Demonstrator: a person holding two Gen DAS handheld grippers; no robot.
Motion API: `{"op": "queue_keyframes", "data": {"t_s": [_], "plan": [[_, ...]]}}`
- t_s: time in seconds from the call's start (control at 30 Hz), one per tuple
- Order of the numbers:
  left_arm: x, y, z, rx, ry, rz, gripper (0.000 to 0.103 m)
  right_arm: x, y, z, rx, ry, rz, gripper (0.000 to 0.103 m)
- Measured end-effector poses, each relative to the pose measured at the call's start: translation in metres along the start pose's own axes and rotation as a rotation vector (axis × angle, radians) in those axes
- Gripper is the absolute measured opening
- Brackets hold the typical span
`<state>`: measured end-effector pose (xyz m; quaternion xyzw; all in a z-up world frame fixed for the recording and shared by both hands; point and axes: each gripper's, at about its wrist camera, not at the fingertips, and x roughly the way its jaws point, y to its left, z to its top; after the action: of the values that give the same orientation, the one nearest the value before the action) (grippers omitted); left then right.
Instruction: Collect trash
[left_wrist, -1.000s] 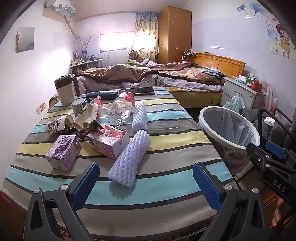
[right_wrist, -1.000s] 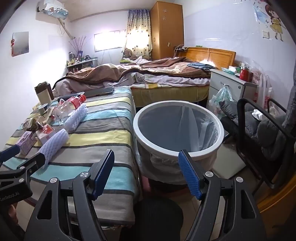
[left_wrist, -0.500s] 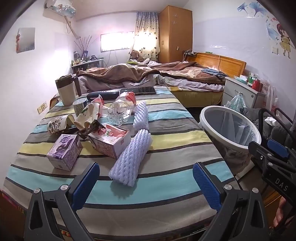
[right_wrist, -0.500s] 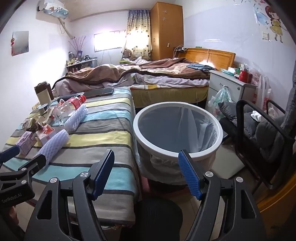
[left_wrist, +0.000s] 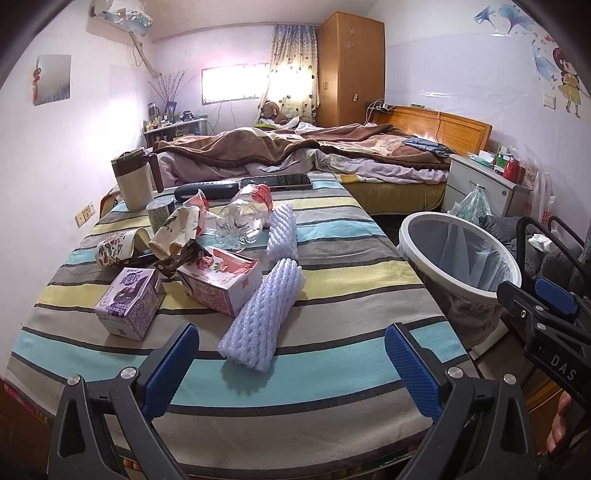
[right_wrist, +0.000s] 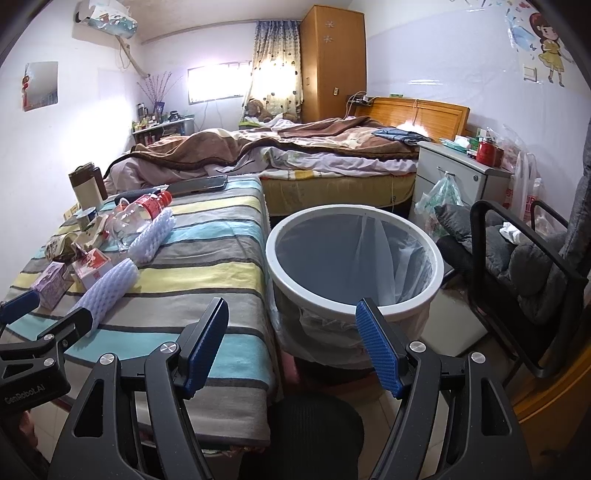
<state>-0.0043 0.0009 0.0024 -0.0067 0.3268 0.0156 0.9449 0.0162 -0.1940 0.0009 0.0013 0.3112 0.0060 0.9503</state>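
Blue-padded left gripper (left_wrist: 291, 363) and right gripper (right_wrist: 291, 347) spread wide, empty; foam sleeve (left_wrist: 260, 319) at centre frame, white bin (right_wrist: 352, 266) at centre.

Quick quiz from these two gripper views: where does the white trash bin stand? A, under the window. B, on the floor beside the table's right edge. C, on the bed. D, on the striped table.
B: the trash bin stands on the floor right beside the striped table, its rim about level with the tabletop.
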Motion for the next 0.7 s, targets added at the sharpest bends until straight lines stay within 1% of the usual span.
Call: {"op": "queue_keyframes", "data": {"t_s": [0.7], "plan": [[-0.0027,0.0027,0.005,-0.005,-0.004,-0.007,0.102,0.0,-0.0004,0.0013,0.0,0.002,-0.001,0.073]]}}
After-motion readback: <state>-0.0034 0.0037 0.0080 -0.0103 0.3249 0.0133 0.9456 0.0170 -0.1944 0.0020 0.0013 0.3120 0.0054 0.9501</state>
